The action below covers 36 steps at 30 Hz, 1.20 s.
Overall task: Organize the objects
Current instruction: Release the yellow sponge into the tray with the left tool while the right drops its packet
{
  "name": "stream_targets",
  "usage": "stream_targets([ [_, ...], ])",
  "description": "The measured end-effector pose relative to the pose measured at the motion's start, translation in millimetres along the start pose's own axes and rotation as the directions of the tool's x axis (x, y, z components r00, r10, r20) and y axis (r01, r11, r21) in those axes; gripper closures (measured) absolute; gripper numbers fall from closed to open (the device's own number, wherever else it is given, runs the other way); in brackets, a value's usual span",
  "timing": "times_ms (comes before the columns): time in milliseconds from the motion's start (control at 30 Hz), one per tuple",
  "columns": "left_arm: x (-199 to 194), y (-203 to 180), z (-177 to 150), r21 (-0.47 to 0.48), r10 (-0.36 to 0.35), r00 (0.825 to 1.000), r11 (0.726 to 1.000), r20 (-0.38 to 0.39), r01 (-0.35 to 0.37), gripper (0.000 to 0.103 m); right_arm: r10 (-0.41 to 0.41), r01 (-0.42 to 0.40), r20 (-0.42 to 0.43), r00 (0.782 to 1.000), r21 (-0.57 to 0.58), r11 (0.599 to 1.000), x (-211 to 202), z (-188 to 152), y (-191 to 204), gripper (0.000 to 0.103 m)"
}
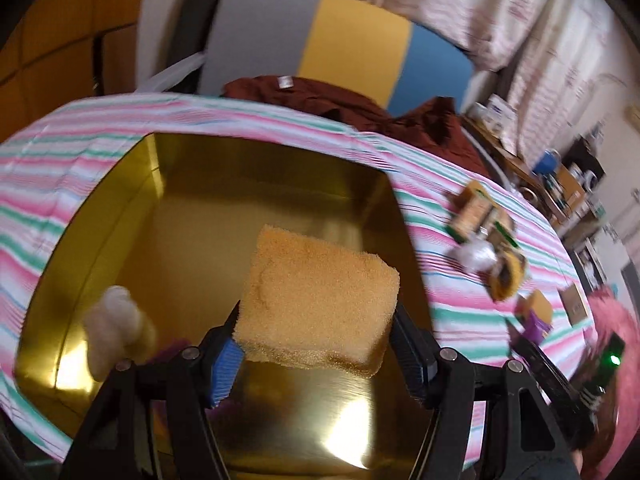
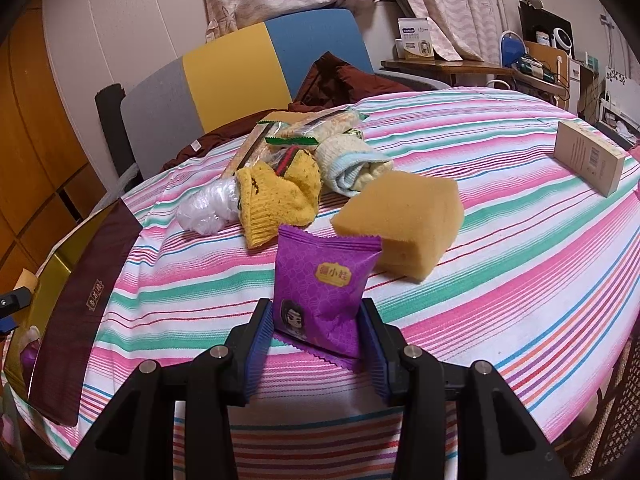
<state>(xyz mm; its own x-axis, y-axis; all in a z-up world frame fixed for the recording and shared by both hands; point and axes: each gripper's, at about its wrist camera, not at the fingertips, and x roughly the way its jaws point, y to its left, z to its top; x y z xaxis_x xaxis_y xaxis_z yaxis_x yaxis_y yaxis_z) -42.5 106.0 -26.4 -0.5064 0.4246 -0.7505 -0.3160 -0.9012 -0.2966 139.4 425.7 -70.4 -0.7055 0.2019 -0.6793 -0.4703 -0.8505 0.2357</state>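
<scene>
My left gripper (image 1: 316,344) clamps a sponge (image 1: 320,300) over the gold tin (image 1: 120,208), its long axis running toward 11 o'clock. My right gripper (image 2: 318,344) pinches a purple packet (image 2: 326,292) upright above the striped cloth (image 2: 520,260), top edge at 12.

Two black-framed tools, left (image 1: 316,344) and right (image 2: 316,344), with ribbed blue pads and silver pivot screws

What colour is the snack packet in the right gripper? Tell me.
Purple, with a gold label: the snack packet in the right gripper, clearest in the right wrist view.
</scene>
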Motion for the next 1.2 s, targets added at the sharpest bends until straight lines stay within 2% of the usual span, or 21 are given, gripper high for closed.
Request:
stream_targets([
  [133,5,30,12,-0.074,0.053,0.998,0.996,-0.031,-0.055,0.035,0.015,-0.015,-0.007,1.000,0.024,1.000,-6,-2,3,0.060],
  [267,14,53,19,-0.091,0.121,0.990,0.988,-0.072,-0.127,0.035,0.024,-0.024,0.010,1.000,-0.005,1.000,-16,-3,14,0.060],
  [500,22,86,29,-0.156,0.153,0.984,0.974,-0.097,-0.167,0.035,0.084,-0.082,0.035,0.996,-0.058,0.995,-34,4,44,0.060],
  [667,20,104,31,-0.157,0.207,0.974,0.963,-0.091,-0.219,0.033,0.139,-0.134,0.051,0.989,-0.095,0.986,-47,7,68,0.060],
  [733,18,105,30,-0.161,0.190,0.978,0.966,-0.081,-0.201,0.030,0.164,-0.158,0.057,0.985,-0.107,0.982,-52,8,76,0.060],
  [800,13,103,28,-0.161,0.198,0.978,0.965,-0.068,-0.206,0.016,0.182,-0.174,0.062,0.981,-0.127,0.977,-56,9,86,0.060],
  [867,4,102,24,-0.175,0.200,0.979,0.963,-0.039,-0.204,0.009,0.204,-0.193,0.063,0.977,-0.147,0.970,-59,10,96,0.060],
  [1067,-19,98,7,-0.223,0.133,0.991,0.967,0.018,-0.126,0.008,0.256,-0.243,0.041,0.966,-0.197,0.950,-62,10,123,0.060],
  [1200,-43,86,-5,-0.158,0.168,0.979,0.976,0.113,-0.149,0.006,0.295,-0.286,0.001,0.956,-0.237,0.928,-59,5,145,0.060],
])
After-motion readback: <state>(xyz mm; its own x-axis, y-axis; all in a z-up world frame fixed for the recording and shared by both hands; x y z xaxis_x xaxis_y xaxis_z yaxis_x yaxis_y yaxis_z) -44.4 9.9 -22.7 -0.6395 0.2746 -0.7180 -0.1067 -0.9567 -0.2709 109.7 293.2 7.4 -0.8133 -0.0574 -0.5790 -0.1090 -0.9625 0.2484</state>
